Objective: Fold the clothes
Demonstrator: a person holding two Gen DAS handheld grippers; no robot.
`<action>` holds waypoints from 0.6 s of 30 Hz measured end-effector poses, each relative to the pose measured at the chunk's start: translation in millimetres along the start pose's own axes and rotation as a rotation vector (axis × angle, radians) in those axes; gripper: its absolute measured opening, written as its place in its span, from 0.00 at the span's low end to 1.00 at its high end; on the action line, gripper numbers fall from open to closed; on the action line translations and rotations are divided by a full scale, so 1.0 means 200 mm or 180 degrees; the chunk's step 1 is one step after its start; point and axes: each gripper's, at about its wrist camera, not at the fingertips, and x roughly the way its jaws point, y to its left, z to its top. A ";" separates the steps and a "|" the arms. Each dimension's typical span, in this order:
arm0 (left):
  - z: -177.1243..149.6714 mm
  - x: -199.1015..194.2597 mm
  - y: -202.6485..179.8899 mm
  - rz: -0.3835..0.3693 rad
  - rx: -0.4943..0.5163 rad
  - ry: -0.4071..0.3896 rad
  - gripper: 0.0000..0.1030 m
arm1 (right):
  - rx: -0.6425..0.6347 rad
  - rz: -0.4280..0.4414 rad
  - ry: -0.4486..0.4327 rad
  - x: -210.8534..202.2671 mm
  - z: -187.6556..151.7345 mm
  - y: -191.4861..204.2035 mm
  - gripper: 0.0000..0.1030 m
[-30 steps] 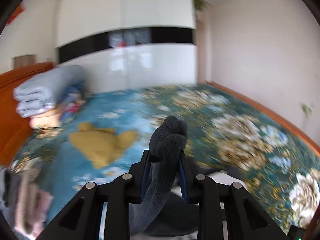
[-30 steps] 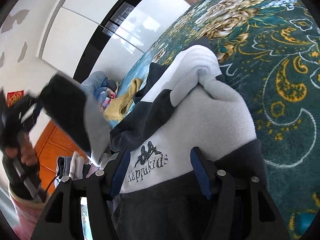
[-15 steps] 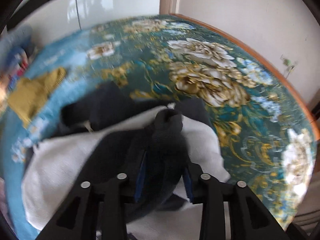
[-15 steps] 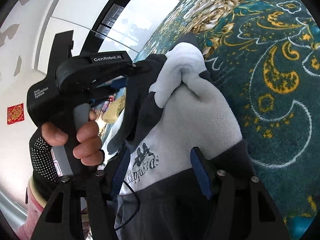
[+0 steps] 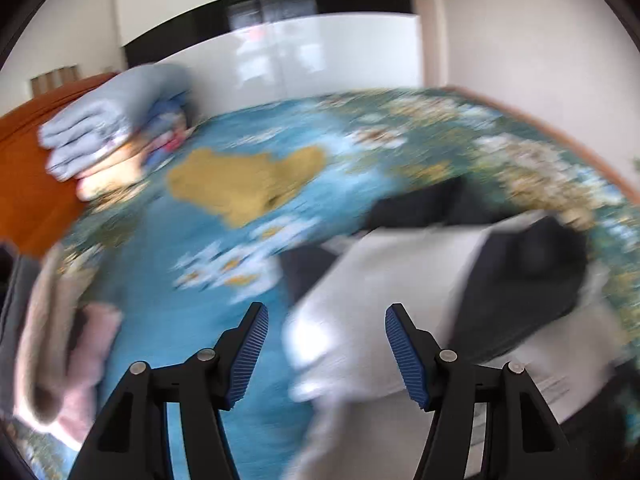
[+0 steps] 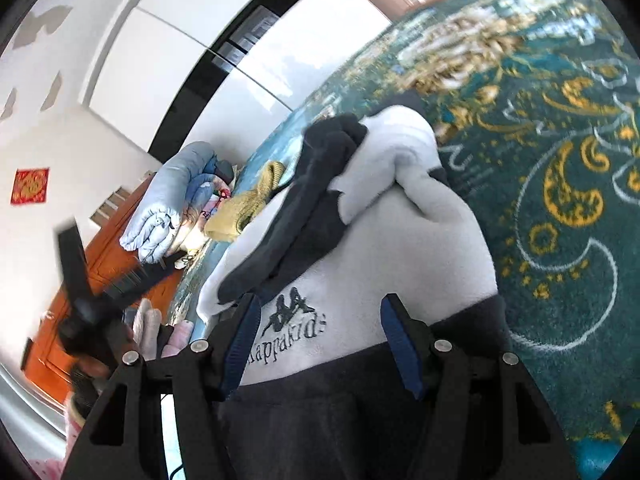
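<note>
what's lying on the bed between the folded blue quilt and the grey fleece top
A mustard-yellow garment lies on the floral bedspread, between the folded blue quilt and the grey fleece top; both wrist views show it.

Home bedroom: floral bedspread (image 5: 248, 280), wooden headboard (image 5: 36, 168), glossy wardrobe (image 5: 320, 56).

Bright daylit bedroom with pale walls (image 5: 540, 40). Glossy white wardrobe (image 5: 340, 52) crossed by a black band along the far wall. Orange wooden headboard (image 5: 28, 152) on the left. Teal floral bedspread (image 6: 560, 200) over the bed. Red paper square (image 6: 30, 186) on the wall.
</note>
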 end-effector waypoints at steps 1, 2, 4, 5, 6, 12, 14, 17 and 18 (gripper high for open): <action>-0.04 0.04 0.04 0.0003 -0.0036 0.0085 0.63 | -0.0048 0.0016 -0.0050 -0.02 0.01 0.02 0.62; -0.08 0.08 0.07 -0.0052 -0.0082 0.0181 0.63 | -0.0106 0.0032 -0.0102 -0.06 0.01 0.03 0.62; -0.13 0.16 0.10 -0.0136 -0.0174 0.0319 0.63 | -0.0216 -0.0046 -0.0186 -0.09 0.06 0.07 0.62; -0.15 0.18 0.11 -0.0174 -0.0231 0.0346 0.64 | -0.0230 -0.0127 -0.0168 -0.09 0.09 0.08 0.62; -0.16 0.19 0.11 -0.0217 -0.0286 0.0349 0.64 | -0.0263 -0.0217 -0.0132 -0.07 0.13 0.09 0.62; -0.21 0.22 0.14 -0.0418 -0.0431 0.0343 0.65 | -0.0562 -0.0665 0.0093 0.19 0.39 0.18 0.62; -0.21 0.19 0.18 -0.0517 -0.0505 0.0341 0.65 | -0.0554 -0.0780 0.0173 0.31 0.43 0.18 0.62; -0.23 0.16 0.26 -0.0639 -0.0624 0.0386 0.68 | -0.0492 -0.1060 0.0351 0.47 0.48 0.16 0.61; -0.24 0.15 0.28 -0.0666 -0.0651 0.0397 0.68 | -0.0517 -0.1087 0.0403 0.51 0.48 0.17 0.48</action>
